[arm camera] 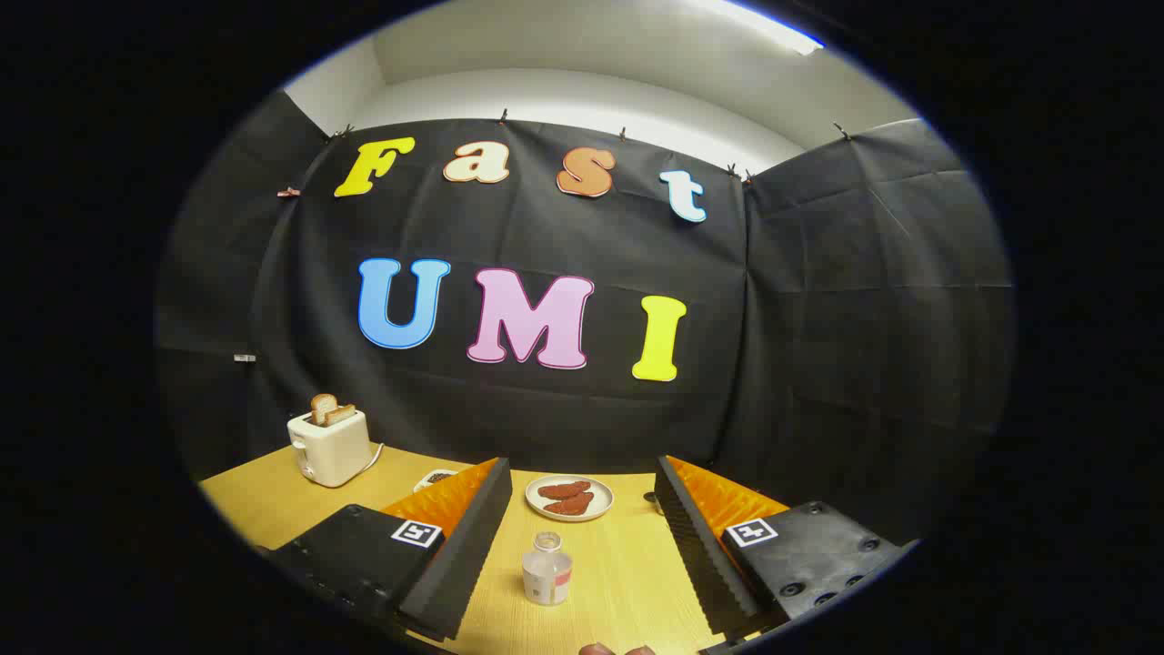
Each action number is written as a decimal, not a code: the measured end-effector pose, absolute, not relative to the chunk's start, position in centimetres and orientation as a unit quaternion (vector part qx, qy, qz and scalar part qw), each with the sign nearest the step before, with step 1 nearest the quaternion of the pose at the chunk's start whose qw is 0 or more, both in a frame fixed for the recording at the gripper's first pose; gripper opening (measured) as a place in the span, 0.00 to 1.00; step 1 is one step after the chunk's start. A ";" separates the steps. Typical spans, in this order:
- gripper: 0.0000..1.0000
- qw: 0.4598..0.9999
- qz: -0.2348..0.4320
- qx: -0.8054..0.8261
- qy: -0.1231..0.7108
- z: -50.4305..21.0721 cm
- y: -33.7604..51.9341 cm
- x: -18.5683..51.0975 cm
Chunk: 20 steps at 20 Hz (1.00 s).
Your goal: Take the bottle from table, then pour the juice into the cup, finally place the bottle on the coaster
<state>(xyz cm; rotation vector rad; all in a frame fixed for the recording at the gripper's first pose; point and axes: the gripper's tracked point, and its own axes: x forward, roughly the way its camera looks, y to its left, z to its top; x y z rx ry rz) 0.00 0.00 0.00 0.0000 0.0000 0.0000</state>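
Bottle (pixel 547 569) between parted gripper (pixel 579 518) fingers, seemingly untouched

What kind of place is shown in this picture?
Probably a staged kitchen-style booth: black cloth wall, wooden table with toaster, plate of food, bottle between the open gripper fingers.

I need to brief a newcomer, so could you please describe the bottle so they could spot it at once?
On the wooden table, look between the open gripper's two jaws, nearer than the plate of brown food. There the bottle stands upright and untouched: small, clear, uncapped, with a red-and-white label, unlike the cream toaster far off.
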 end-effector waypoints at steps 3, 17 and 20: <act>0.97 1.000 -0.001 -0.001 0.001 0.0 0.3 -0.1; 0.97 0.999 0.027 0.009 0.028 -2.2 2.1 0.6; 0.97 0.999 0.033 0.011 0.028 -2.5 2.5 0.7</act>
